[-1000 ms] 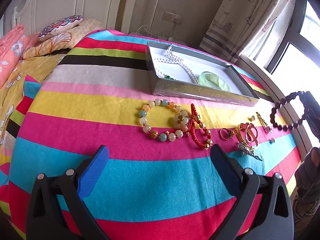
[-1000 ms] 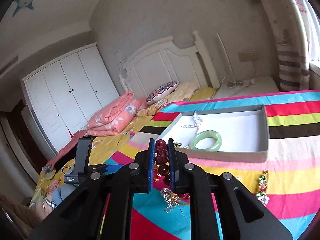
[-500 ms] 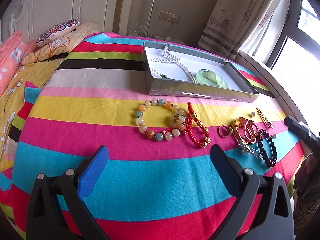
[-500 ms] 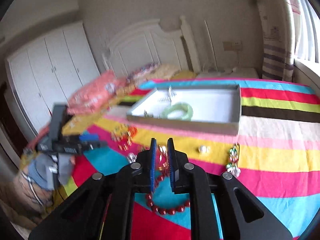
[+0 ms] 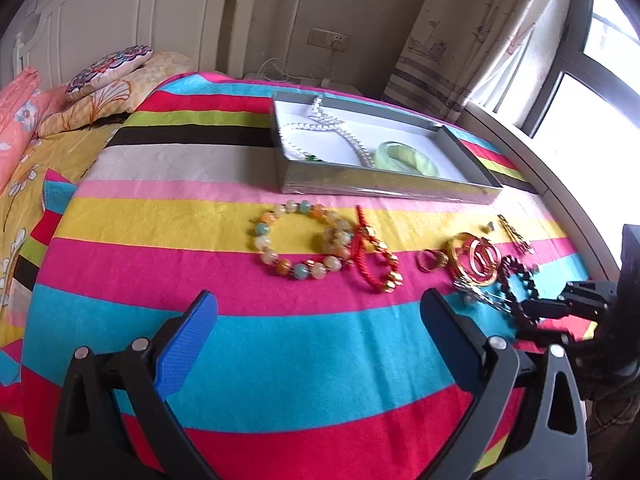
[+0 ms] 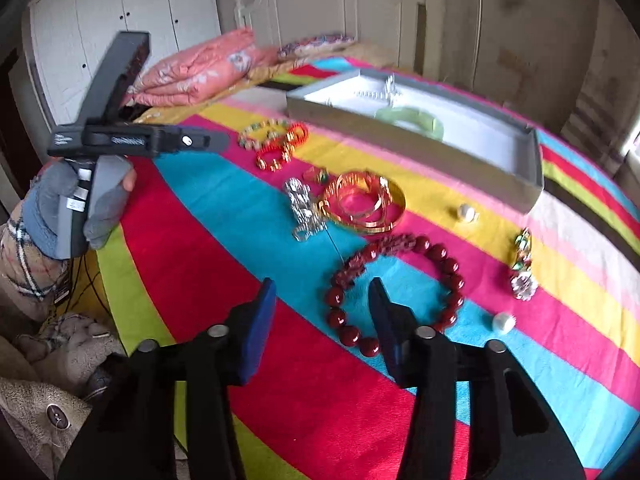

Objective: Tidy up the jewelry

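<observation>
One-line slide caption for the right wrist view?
Right claw opening above dark red bead bracelet lying on striped cloth.

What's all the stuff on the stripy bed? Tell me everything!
box: one, grey, far side of blanket.
pearl necklace: one, white, in box.
bangle: one, pale green, in box.
pastel bead bracelet: one, on blanket.
red cord bracelet: one, beside it.
gold bangles: a few, mid blanket.
dark red bead bracelet: one, flat by right tool.
loose pearls: two, white.
pillows: several, at headboard.
left tool: open, empty.
right tool: opening, nothing between its jaws.
</observation>
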The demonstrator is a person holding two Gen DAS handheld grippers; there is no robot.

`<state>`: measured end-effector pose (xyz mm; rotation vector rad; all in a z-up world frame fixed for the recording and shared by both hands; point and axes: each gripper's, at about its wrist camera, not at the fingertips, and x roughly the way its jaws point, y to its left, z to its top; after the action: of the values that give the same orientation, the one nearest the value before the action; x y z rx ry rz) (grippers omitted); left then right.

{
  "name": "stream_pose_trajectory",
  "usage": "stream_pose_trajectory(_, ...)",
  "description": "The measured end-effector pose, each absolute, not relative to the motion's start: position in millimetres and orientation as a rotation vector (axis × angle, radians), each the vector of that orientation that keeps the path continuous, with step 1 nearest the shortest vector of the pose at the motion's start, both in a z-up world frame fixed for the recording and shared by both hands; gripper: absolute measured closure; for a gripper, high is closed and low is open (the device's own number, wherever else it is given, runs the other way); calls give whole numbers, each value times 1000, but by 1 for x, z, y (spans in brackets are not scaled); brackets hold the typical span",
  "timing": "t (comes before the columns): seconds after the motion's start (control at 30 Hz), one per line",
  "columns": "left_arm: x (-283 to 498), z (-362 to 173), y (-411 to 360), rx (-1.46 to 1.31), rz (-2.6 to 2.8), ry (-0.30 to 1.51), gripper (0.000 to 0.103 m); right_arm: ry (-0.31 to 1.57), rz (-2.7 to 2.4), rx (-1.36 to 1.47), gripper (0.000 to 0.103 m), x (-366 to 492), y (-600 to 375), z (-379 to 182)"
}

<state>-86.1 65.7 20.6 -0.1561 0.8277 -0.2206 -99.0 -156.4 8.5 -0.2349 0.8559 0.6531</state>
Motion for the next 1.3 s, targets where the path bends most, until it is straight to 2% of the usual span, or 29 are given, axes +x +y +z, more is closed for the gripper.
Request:
stream_pose_trajectory(0.03,-89,21,60,-159,-248,834,3,857,641,-239,82,-99,-158,8)
stream_pose_trajectory(0.07,-91,22,52,-159,-275,840,3,855,633,-248,87,-101,-158,7)
stream_pose_trajectory(0.23,-100,25,9,-169,-413,862,3,808,599,-205,90,-110,-170,9)
stream_pose_trajectory(0.33,-93,25,-6,-267,-473,879,4,779,601,-130,90,-109,-183,15)
stream_pose_trajectory(0.4,-88,24,-13,-313,-486,883,9,775,589,-101,90,-106,-186,17)
stream_pose_trajectory(0.5,-79,21,-20,-340,-477,892,26,758,589,-71,90,-106,-191,20)
stream_pose_trajectory(0.57,-73,16,-23,-354,-487,907,45,749,590,-41,90,-105,-195,22)
stream_pose_trajectory(0.7,-70,10,-29,-350,-489,917,60,737,600,1,90,-104,-202,24)
stream_pose_trajectory(0.8,-67,8,-31,-334,-475,907,76,728,601,-2,90,-105,-202,25)
stream_pose_trajectory(0.87,-66,8,-33,-327,-499,893,96,718,599,5,90,-106,-203,26)
stream_pose_trajectory(1.3,-79,50,-34,-308,-536,757,97,607,644,195,90,-112,-234,39)
